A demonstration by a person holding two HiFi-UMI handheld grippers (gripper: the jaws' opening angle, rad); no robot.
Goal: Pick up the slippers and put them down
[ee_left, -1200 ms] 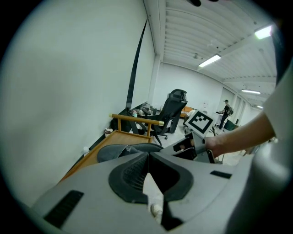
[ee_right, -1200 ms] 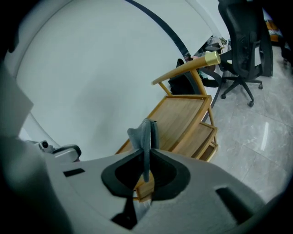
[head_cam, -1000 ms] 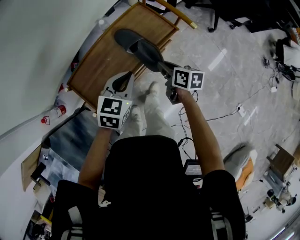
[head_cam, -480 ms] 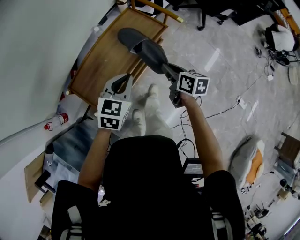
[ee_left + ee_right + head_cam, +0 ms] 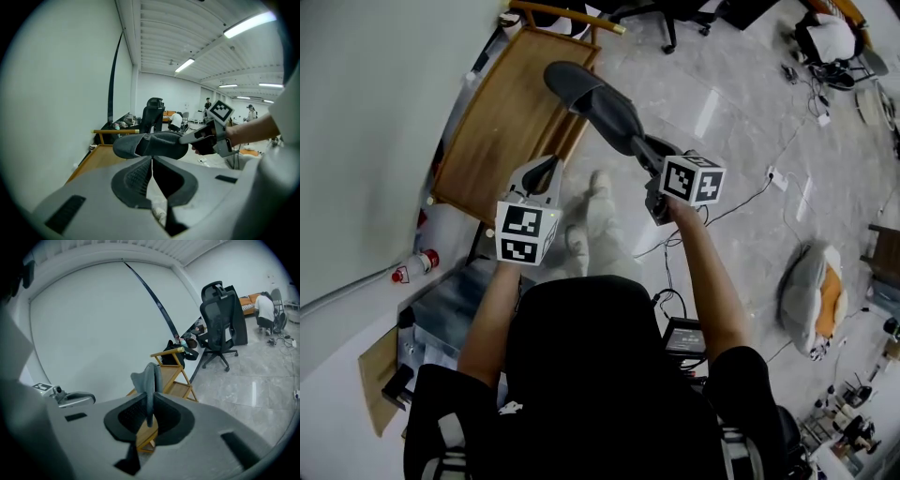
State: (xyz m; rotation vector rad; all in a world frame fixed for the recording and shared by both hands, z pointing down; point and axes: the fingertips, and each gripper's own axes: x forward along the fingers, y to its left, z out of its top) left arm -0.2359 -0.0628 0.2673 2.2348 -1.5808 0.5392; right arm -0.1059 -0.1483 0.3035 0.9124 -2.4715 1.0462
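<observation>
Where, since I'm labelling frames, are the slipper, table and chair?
slipper [image 5: 609, 112], head view, on its strap.
table [image 5: 502, 122], head view, on the bare wooden top.
chair [image 5: 219, 310], right gripper view, on the backrest.

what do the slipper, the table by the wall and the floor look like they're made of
The slipper is dark grey, matte and smoothly moulded in one piece, so probably foam or soft rubber. The table looks like wood: warm brown, streaky grain, slight sheen; solid or veneer can't be told. The floor is grey veined tile, polished enough to reflect lights; stone or ceramic.
</observation>
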